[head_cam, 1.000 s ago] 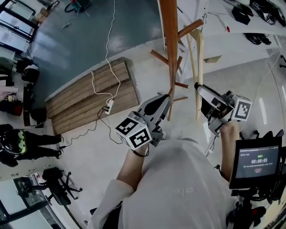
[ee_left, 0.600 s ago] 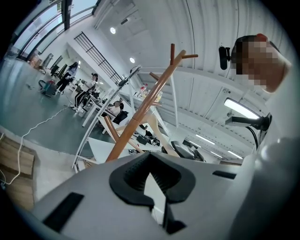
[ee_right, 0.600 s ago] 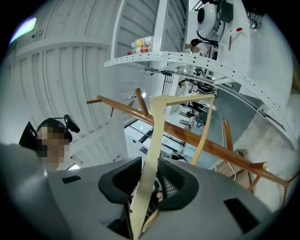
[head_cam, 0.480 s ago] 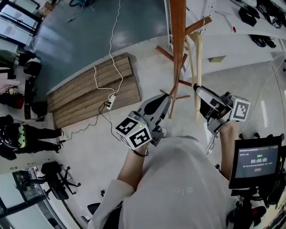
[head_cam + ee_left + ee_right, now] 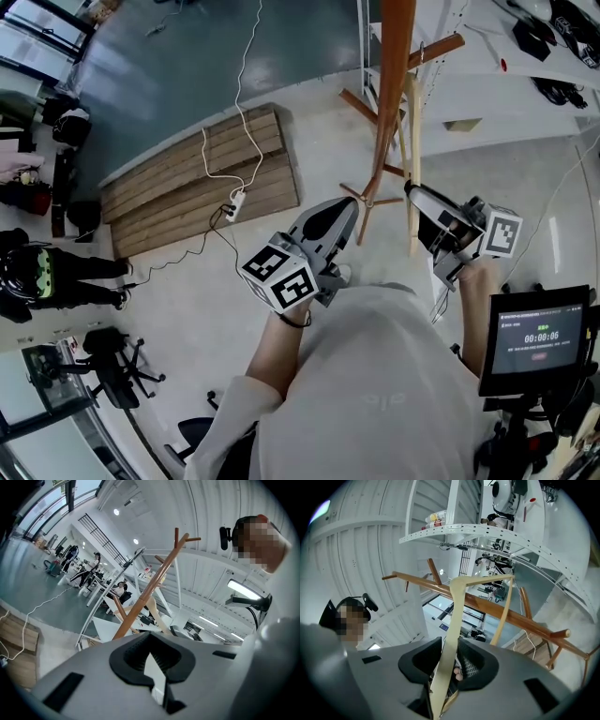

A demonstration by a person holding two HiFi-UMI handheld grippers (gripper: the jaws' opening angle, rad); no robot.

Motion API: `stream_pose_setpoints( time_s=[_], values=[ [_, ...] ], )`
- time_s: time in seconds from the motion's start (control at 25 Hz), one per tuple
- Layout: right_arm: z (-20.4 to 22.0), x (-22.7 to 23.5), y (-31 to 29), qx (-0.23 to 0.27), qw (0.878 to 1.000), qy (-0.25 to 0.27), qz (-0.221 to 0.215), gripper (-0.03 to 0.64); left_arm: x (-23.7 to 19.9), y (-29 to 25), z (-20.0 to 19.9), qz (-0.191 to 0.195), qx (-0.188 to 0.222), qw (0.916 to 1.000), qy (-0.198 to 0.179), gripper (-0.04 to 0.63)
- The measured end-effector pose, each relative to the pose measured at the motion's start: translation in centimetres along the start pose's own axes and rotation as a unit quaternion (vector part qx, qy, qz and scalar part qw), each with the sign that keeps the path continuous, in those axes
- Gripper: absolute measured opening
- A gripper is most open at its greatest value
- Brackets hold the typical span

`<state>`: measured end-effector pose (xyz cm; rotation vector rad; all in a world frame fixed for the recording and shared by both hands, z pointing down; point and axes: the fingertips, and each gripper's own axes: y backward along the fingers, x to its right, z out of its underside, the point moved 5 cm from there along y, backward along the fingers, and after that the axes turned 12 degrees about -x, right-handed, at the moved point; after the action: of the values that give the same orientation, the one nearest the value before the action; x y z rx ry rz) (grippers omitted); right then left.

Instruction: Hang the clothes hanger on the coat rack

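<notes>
Right tongs (image 5: 424, 208) are clamped on the pale wooden clothes hanger (image 5: 412, 141), and the right gripper view shows one flat arm of the hanger (image 5: 457, 616) pinched between the black pads of those tongs (image 5: 447, 667), running up and away from them. From above, the hanger stands nearly upright just beside the brown pole of the coat rack (image 5: 389, 94), on its right, with its top close under one of the slanting pegs; whether the hook is over a peg cannot be made out. In the right gripper view the hanger crosses in front of the coat rack (image 5: 511, 613). Left tongs (image 5: 330, 220) sit lower and to the left of the pole, pointing toward its base. Seen along the left tongs (image 5: 151, 663), the jaws are drawn together with only a sliver of light between, gripping nothing, and the coat rack (image 5: 145, 595) rises beyond. A wooden pallet (image 5: 202, 178) lies on the floor to the left
</notes>
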<state>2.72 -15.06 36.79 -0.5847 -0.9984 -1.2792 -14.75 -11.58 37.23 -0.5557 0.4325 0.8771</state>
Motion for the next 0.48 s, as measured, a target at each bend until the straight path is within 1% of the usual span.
stream_pose_setpoints(
  time_s=[0.48],
  values=[
    [0.4,0.3,-1.2,-0.01,1.0,-0.006,-0.002,0.114,-0.2,1.6,-0.2,-0.018,0.011,0.9997,0.007,0.002]
  ],
)
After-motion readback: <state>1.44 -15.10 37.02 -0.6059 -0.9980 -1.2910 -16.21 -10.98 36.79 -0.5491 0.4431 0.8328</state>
